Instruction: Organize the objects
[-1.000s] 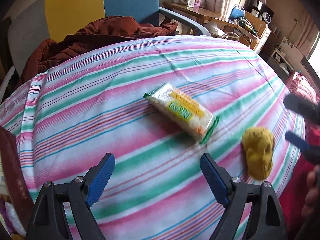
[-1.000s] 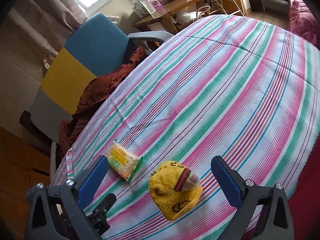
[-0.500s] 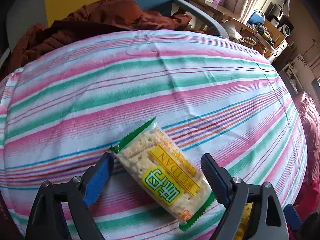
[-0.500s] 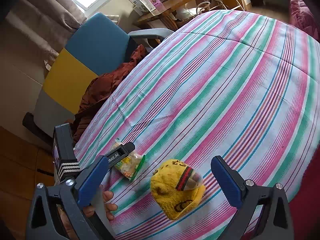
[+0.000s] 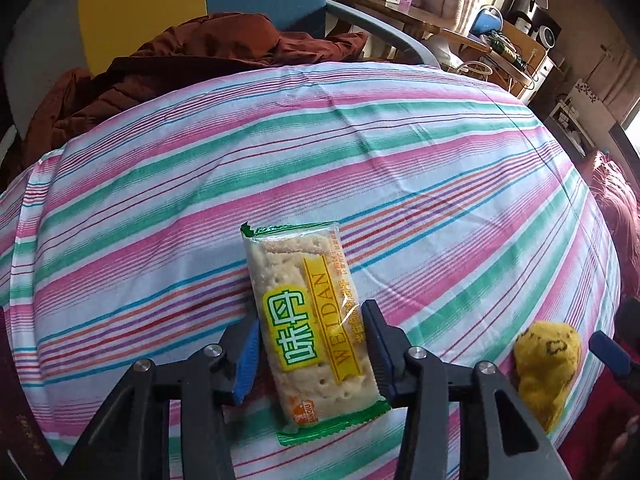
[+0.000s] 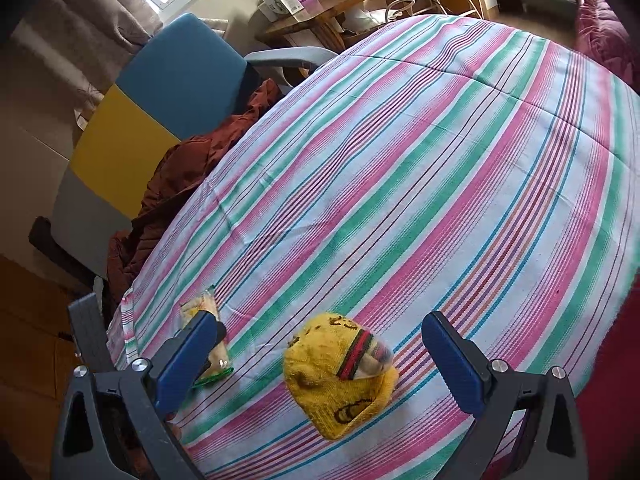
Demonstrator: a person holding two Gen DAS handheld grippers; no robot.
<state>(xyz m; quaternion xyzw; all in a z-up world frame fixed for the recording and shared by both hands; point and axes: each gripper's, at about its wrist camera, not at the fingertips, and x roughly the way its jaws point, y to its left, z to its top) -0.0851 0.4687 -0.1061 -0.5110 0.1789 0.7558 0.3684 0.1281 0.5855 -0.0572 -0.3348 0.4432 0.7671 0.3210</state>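
The striped tablecloth fills most of both views, and only two loose things lie on it, so I judge the tidying barely begun: nothing has been gathered anywhere that I can see. A rust-brown jacket is heaped on the chair at the upper left of my left view. The yellow knitted hat sits low in the centre of my right view, between the spread fingers of my right gripper, untouched. My left gripper has its pads pressed against both long sides of the cracker packet, bottom centre, apparently pinching it; lifting and placing both remain.
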